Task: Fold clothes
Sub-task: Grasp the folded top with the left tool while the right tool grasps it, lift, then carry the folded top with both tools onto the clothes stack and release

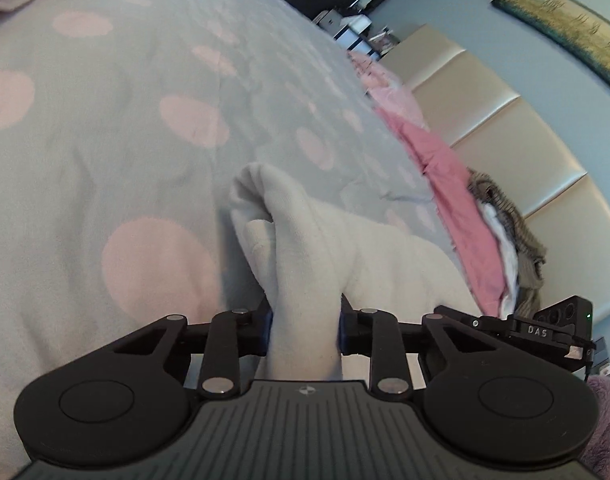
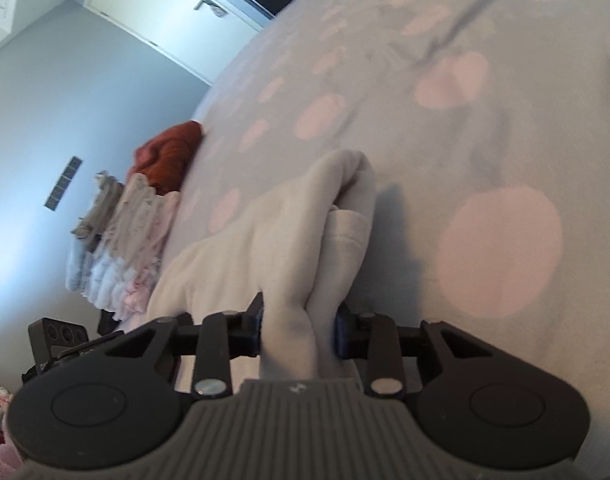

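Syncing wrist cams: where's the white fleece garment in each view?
Left wrist: white fleece garment at lower centre, bunched between the left gripper pads.
Right wrist: same garment at lower centre, pinched in the right gripper.
Shared landmark: grey bedspread with pink dots.

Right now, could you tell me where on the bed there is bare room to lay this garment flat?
The spotted bedspread lies bare ahead of the white garment. It is crowded along the edge by the headboard, with pink clothes, and at the folded stack.
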A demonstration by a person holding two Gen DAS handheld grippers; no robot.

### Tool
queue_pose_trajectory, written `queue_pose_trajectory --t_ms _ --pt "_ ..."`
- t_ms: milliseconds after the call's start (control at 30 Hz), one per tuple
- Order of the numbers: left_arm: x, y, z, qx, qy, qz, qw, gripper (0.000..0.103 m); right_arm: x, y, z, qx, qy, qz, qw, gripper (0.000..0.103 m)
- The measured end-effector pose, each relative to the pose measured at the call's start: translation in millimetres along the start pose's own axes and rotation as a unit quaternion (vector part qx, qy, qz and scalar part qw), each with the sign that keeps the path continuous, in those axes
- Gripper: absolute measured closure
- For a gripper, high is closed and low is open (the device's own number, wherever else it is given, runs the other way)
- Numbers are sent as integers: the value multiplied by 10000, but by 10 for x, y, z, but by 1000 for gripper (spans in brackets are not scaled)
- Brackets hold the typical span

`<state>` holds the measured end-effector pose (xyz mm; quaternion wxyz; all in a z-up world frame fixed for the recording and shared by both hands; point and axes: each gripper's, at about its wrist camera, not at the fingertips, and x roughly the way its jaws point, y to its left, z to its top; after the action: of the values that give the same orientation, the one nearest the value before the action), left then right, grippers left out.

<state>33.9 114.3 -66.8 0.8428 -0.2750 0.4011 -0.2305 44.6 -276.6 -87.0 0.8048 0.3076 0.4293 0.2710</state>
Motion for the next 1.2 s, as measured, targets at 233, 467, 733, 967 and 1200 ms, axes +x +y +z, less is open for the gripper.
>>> queue_pose_trajectory --t_ms 233,467,733,967,1200 --pt "-675 -87 561 -20 -417 -179 9990 78 -87 623 297 -151 -173 556 9982 69" --pt "-1717 13 1380 252 -918 308 9950 78 502 1770 848 -212 232 1138 9930 69" --pt "-2853 590 2155 -21 -1594 1018 9820 78 1664 3260 1242 -456 604 1800 9807 69" --pt "-3190 1307 2500 -357 -1708 1270 9764 78 2618 3995 1337 -579 964 1893 9755 69" --pt "-3023 2071 2680 -579 -1499 1149 9803 78 3150 4033 1295 -556 1154 1592 9789 69"
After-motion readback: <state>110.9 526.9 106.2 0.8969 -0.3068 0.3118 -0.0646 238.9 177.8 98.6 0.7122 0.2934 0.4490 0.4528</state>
